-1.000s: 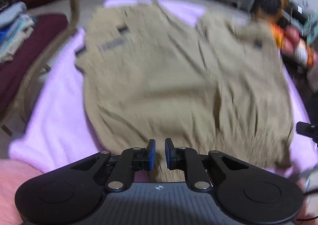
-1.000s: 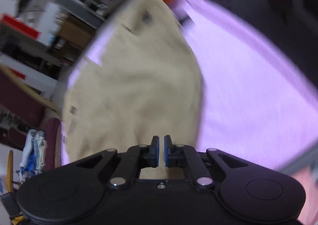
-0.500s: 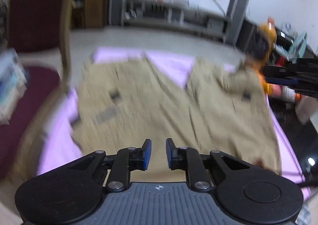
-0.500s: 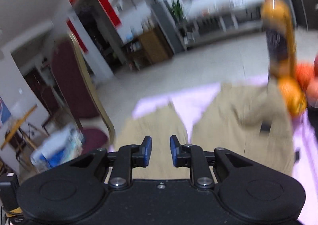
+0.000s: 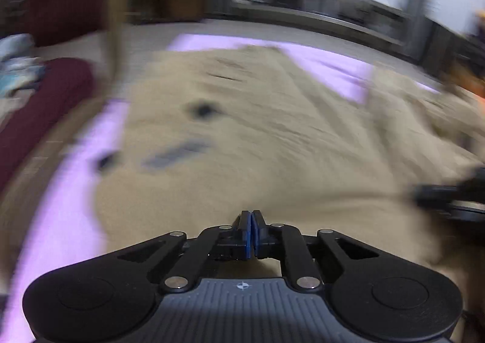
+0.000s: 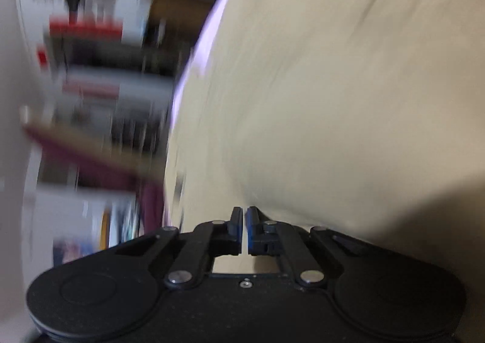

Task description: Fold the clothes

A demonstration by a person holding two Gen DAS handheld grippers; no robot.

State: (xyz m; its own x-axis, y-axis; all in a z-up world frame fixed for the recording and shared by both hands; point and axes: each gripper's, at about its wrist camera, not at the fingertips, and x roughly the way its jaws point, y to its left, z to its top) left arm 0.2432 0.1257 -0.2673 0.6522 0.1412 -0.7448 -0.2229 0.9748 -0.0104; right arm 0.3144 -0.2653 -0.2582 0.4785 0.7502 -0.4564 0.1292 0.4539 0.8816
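Note:
A tan garment point(image 5: 272, 137) with two leg-like halves lies spread on a lilac cover point(image 5: 60, 221); both views are motion-blurred. My left gripper point(image 5: 251, 215) is at the garment's near edge with its jaws together, and the cloth tents up into the fingertips. A taut fold runs from there rightward to my right gripper point(image 5: 421, 191), a dark blur at the same edge. In the right wrist view the tan garment point(image 6: 333, 85) fills the frame. There my right gripper point(image 6: 244, 211) is shut, with creases converging at its tips.
A dark red chair point(image 5: 45, 106) with a wooden frame stands left of the cover, folded clothes point(image 5: 15, 70) on its seat. Low shelving point(image 5: 318, 9) lines the far wall. Orange items point(image 5: 479, 76) sit at the far right edge.
Both grippers came down and in toward the garment's near edge. Their jaws, slightly apart before, have come together at the cloth. The right wrist view has swung and rolled to face the fabric.

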